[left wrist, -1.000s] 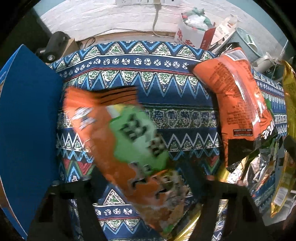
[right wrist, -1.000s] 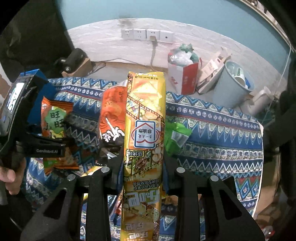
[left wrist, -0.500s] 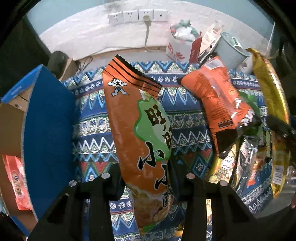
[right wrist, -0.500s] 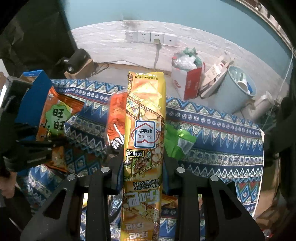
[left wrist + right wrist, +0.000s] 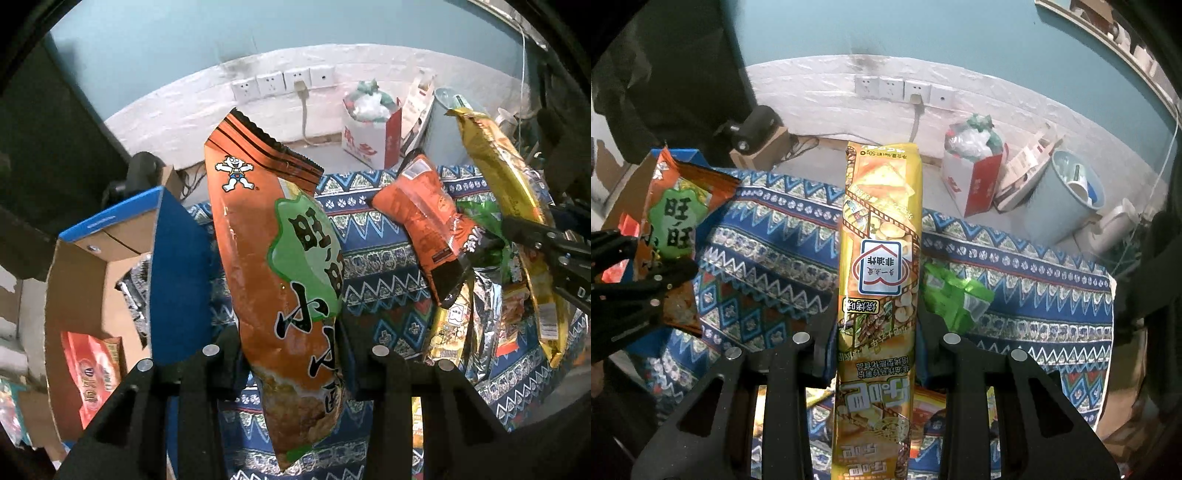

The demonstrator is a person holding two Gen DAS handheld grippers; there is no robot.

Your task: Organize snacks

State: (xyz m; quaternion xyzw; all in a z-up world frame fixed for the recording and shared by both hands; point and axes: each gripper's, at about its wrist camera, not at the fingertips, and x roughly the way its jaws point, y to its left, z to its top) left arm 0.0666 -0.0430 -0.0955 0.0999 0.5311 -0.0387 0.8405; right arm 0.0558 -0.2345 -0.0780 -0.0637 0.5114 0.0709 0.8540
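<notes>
while left tongs (image 5: 291,354) grip orange bag (image 5: 273,266), right tongs (image 5: 875,343) pinch yellow pack (image 5: 879,258).

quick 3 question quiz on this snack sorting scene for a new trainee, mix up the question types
1. True or false: the left gripper is shut on the orange snack bag with the green label.
2. Multiple choice: what does the right gripper hold? A) a green packet B) the long yellow snack pack C) nothing
3. Short answer: what container stands beside the orange snack bag in the left wrist view, and is anything in it?

Key
1. True: both pads press its lower part.
2. B
3. The cardboard box with blue outer faces; a red packet lies inside.
</notes>
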